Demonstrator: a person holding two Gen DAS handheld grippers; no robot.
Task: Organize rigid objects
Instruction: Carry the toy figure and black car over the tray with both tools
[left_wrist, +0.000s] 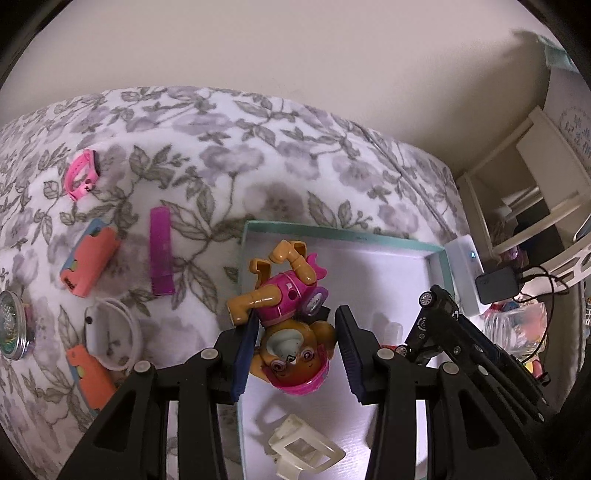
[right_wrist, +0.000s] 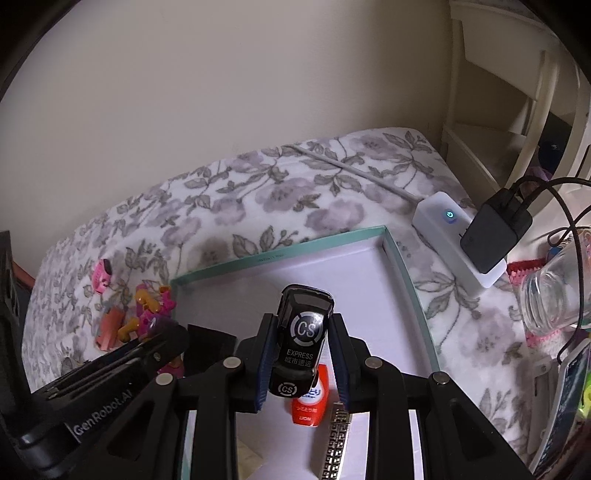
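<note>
There is one teal box (left_wrist: 441, 258) on the flowery blanket (left_wrist: 221, 147). Over the box hang two toys. The left gripper (left_wrist: 295, 354) has its fingers partly open, and one toy puppy (left_wrist: 284, 314) sits upside down between them; it looks pinched, but I can't be sure. The right gripper (right_wrist: 301, 362) squeezes one black toy car (right_wrist: 301, 332) nose up. Inside the box lie one white clip (left_wrist: 303, 450) and one orange tube (right_wrist: 310, 402). Left of the box lie two orange cases (left_wrist: 90, 258), one purple comb (left_wrist: 161, 251) and one pink band (left_wrist: 82, 179). Behind the blanket is a plain wall (right_wrist: 221, 92).
</note>
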